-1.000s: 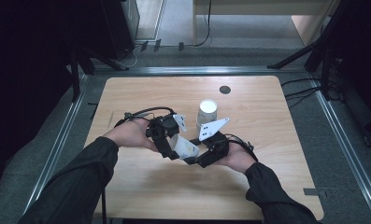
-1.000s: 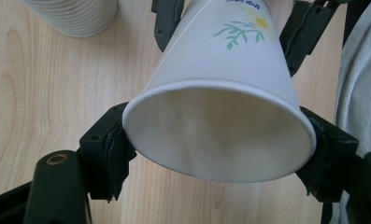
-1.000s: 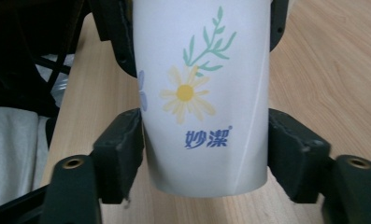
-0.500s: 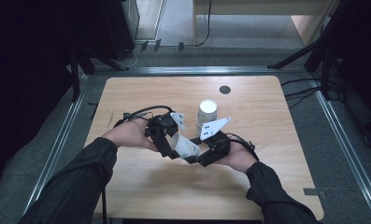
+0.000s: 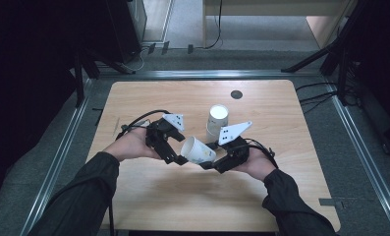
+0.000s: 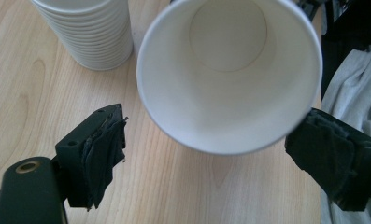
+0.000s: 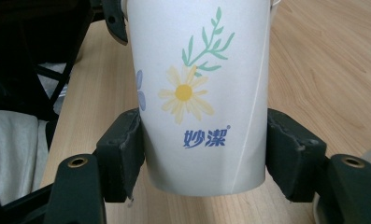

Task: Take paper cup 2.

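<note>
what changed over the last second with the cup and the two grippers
The left gripper has just been opening: its pads now stand clear of the paper cup's rim, so it has let go. The right gripper stays clamped on the cup's base. Both hands and the cup stack have barely moved.

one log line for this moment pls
phase: cup handover | right gripper: shut on paper cup near its base | left gripper: jaws just opened, clear of cup rim | cup stack: upright on table
</note>
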{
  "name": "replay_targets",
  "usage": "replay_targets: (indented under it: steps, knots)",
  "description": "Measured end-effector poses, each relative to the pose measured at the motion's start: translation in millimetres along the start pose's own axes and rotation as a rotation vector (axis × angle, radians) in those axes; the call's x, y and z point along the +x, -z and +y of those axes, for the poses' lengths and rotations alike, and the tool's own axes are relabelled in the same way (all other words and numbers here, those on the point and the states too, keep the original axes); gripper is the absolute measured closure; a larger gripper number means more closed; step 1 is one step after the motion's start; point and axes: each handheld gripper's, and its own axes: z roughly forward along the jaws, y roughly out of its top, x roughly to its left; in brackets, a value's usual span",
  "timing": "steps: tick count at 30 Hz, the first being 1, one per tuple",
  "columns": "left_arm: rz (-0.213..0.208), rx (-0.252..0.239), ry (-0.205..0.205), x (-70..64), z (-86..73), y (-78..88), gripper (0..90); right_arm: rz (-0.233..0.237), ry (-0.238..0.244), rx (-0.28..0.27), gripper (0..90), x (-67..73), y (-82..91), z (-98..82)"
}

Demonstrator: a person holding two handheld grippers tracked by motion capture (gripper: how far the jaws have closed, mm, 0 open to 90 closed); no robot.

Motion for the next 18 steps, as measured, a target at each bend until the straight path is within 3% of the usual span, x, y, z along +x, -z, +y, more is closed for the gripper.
replay_targets:
  steps: [7, 18]
  knots:
    - [0.014, -0.12, 0.04, 0.3, -14.9, -1.0, 12.6, 0.011, -0.005, -0.03, 34.3, -1.9, 6.8, -1.6]
    - [-0.013, -0.287, 0.116, -4.3, -32.8, -13.3, 12.8, 0.022, -0.018, -0.051, 34.3, -2.1, 10.0, -5.1]
